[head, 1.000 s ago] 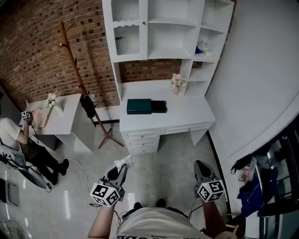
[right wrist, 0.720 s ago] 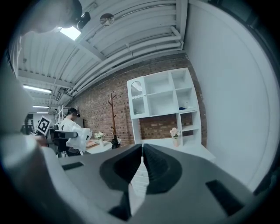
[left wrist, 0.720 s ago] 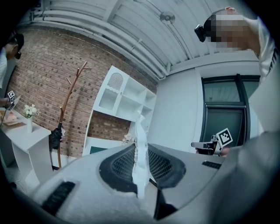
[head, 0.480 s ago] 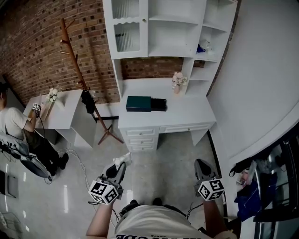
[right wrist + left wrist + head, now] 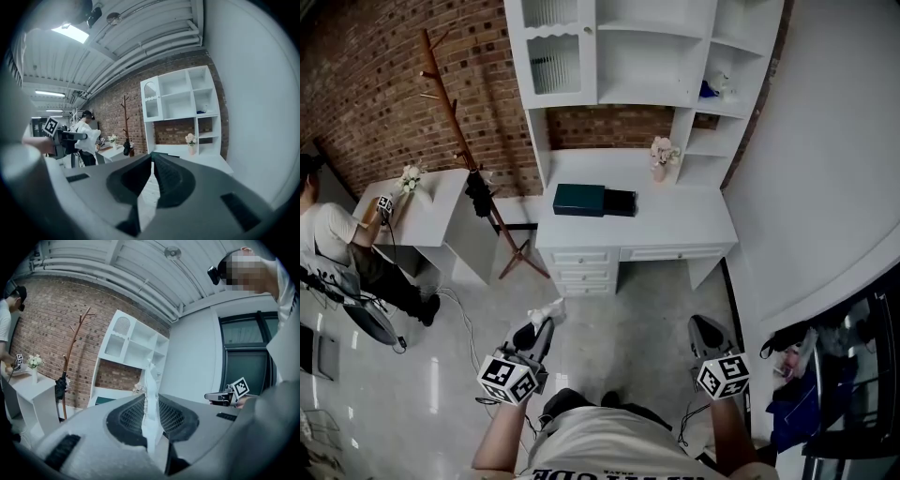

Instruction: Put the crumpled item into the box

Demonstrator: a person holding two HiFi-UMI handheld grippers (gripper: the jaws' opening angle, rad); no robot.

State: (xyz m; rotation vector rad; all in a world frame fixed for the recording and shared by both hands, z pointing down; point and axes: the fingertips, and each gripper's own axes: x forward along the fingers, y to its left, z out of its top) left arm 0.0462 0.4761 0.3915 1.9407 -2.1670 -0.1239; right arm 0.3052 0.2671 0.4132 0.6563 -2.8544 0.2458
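Crumpled item [image 5: 151, 414] pinched in left gripper [image 5: 544, 324], right gripper [image 5: 704, 329] pressed together, empty

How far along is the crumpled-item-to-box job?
Done: pickup. The left claw is shut on the crumpled white item. In hand: the carry, with the person standing on the floor short of the white desk. Left: reach the dark green box on the desk and drop the item in. The right claw is shut and empty.

White desk [image 5: 694, 221], wooden coat rack [image 5: 459, 133], seated person [image 5: 333, 234]
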